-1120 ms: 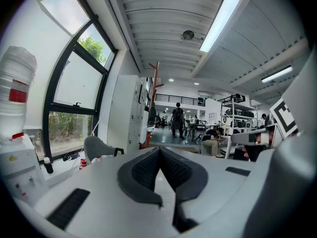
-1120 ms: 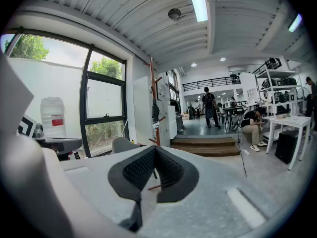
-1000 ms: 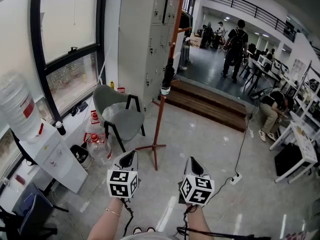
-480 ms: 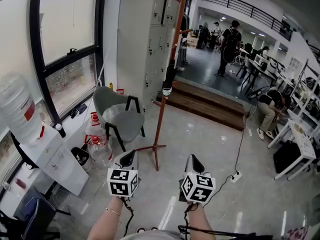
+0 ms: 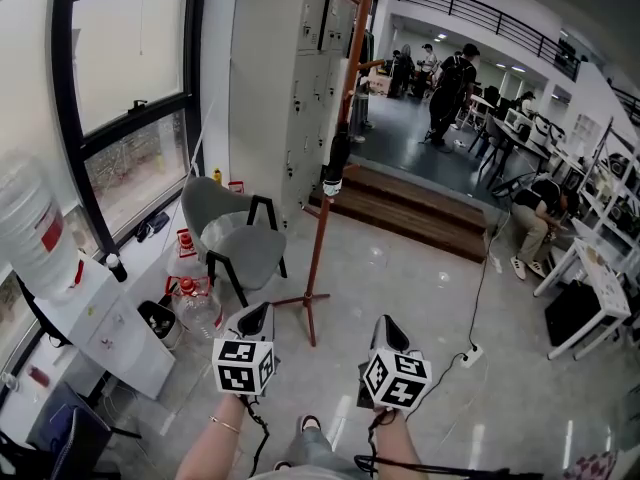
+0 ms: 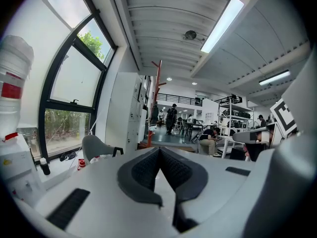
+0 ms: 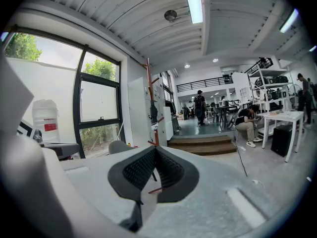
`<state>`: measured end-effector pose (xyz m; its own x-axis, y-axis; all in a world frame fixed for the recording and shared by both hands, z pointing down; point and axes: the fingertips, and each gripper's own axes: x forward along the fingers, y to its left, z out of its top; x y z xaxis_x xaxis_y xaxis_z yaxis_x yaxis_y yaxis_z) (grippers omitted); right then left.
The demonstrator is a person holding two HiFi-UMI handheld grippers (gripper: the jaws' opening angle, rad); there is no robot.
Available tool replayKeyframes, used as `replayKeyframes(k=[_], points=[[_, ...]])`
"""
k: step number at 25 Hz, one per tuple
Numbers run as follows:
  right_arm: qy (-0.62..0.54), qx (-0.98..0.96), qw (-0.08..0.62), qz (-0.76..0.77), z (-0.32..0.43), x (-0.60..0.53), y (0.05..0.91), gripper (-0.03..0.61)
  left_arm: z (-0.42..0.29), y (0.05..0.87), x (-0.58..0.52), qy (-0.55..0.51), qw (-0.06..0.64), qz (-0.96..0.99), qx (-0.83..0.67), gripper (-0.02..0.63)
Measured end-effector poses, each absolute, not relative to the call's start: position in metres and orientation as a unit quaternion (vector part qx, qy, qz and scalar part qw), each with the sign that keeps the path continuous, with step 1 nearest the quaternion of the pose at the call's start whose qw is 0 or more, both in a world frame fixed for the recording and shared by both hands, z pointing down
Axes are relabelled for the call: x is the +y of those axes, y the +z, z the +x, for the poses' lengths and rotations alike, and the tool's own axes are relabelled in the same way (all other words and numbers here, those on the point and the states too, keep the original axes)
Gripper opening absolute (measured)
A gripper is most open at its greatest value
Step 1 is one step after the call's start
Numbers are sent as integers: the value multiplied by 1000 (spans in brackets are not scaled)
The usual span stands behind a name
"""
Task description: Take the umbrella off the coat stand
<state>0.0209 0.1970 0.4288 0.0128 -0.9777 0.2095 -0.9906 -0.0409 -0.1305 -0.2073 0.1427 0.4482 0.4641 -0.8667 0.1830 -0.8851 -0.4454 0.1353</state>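
A tall red coat stand (image 5: 322, 218) rises from the tiled floor ahead of me, its pole also showing in the left gripper view (image 6: 157, 86) and the right gripper view (image 7: 148, 95). A dark folded umbrella (image 5: 337, 158) hangs along the pole with its pale end down, and appears as a dark shape (image 7: 153, 114) beside the pole. My left gripper (image 5: 257, 318) and right gripper (image 5: 388, 330) are held side by side, well short of the stand's feet. Both are shut with nothing between the pads (image 6: 159, 148) (image 7: 155, 148).
A grey chair (image 5: 235, 233) and water bottles (image 5: 195, 303) stand left of the stand, with a water dispenser (image 5: 60, 298) nearer. White lockers (image 5: 285, 78) rise behind, and wooden steps (image 5: 420, 208) lie beyond. A cable and power strip (image 5: 472, 351) lie at right. A person crouches (image 5: 535, 218) by tables.
The view has crept toward the stand and a foot has come in at the bottom edge. Both grippers stay shut and level in front. A distant person has walked further off.
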Motion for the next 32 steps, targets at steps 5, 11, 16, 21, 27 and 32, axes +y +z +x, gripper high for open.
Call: replayKeyframes(k=[5, 11, 16, 21, 27, 32], points=[[121, -694, 23, 709, 30, 166, 430, 5, -199, 454, 114, 47, 110, 847, -518, 3], [119, -704, 25, 700, 47, 115, 426, 5, -180, 447, 68, 46, 105, 845, -523, 3], [114, -716, 26, 688, 62, 65, 417, 5, -163, 440, 25, 44, 106, 840, -531, 3], [110, -726, 30, 678, 79, 23, 415, 5, -147, 438, -13, 43, 107, 833, -540, 3], [116, -734, 38, 668, 103, -23, 420, 5, -126, 441, -53, 51, 108, 827, -549, 4], [117, -741, 43, 659, 115, -53, 424, 5, -115, 442, -78, 53, 111, 822, -557, 4]])
